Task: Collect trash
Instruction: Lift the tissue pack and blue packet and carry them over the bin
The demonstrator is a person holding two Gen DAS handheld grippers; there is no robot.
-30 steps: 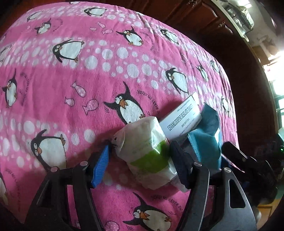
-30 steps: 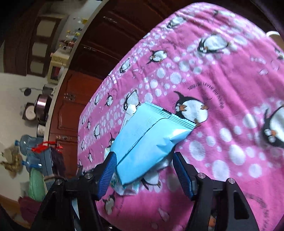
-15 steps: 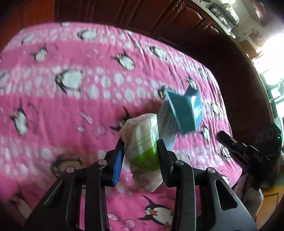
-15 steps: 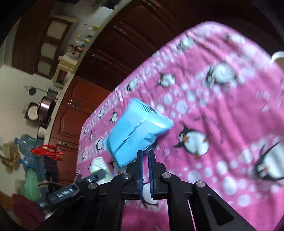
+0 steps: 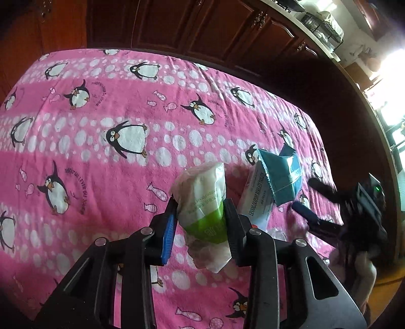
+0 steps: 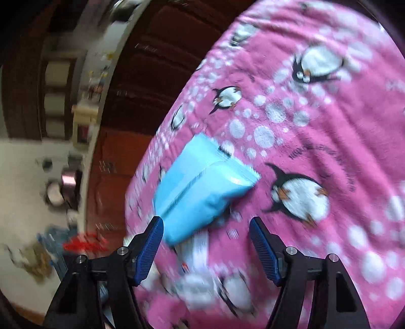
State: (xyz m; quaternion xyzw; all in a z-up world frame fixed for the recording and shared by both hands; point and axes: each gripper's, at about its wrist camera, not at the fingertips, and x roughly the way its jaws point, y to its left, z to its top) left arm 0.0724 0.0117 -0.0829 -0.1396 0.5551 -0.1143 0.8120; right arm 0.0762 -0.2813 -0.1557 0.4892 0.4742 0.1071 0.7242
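My left gripper (image 5: 200,222) is shut on a white and green crumpled wrapper (image 5: 202,200) and holds it above the pink penguin blanket (image 5: 101,157). A blue packet (image 5: 281,174) leans over a white medicine box (image 5: 258,200) just to the right. In the right wrist view my right gripper (image 6: 206,248) is open, with the blue packet (image 6: 202,187) loose in front of its left finger and the white box (image 6: 200,250) under it. The right gripper (image 5: 319,210) also shows, blurred, at the blanket's right edge.
Dark wooden cabinets (image 5: 202,27) stand behind the blanket-covered surface. A counter with kitchen items (image 5: 324,22) runs at the upper right. The blanket's edge (image 6: 162,141) drops off to the left in the right wrist view, with floor clutter (image 6: 50,248) below.
My left gripper closed on the wrapper and lifted it. My right gripper shut on the blue packet, raised it, then opened; the packet now lies loose on the box.
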